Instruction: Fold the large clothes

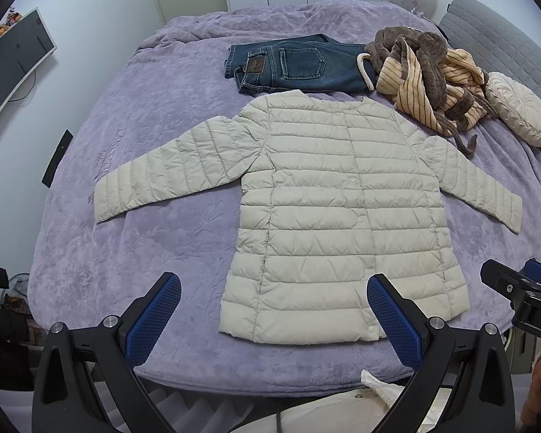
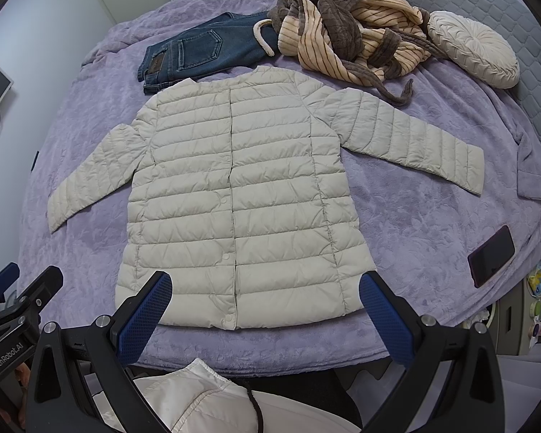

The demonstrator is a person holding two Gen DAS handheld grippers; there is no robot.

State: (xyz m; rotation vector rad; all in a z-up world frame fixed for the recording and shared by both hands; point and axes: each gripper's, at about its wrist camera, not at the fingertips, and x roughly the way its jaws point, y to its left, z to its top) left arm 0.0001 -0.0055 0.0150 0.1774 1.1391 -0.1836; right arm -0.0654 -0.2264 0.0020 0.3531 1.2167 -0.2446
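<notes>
Quilted beige jacket flat mid-bed, hem at 6 o'clock | left gripper wide, empty | right gripper wide, empty | advice: pinch sleeve cuff at 9 o'clock, fold across front, keep hem flat

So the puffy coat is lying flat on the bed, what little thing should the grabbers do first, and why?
Probably reach the left gripper out to the cuff of the sleeve on its side. The puffy coat lies flat on the purple blanket, buttoned, with both sleeves spread wide. Both grippers, the right gripper too, are open and hold nothing, near the hem. Sleeves likely need to fold in first.
</notes>
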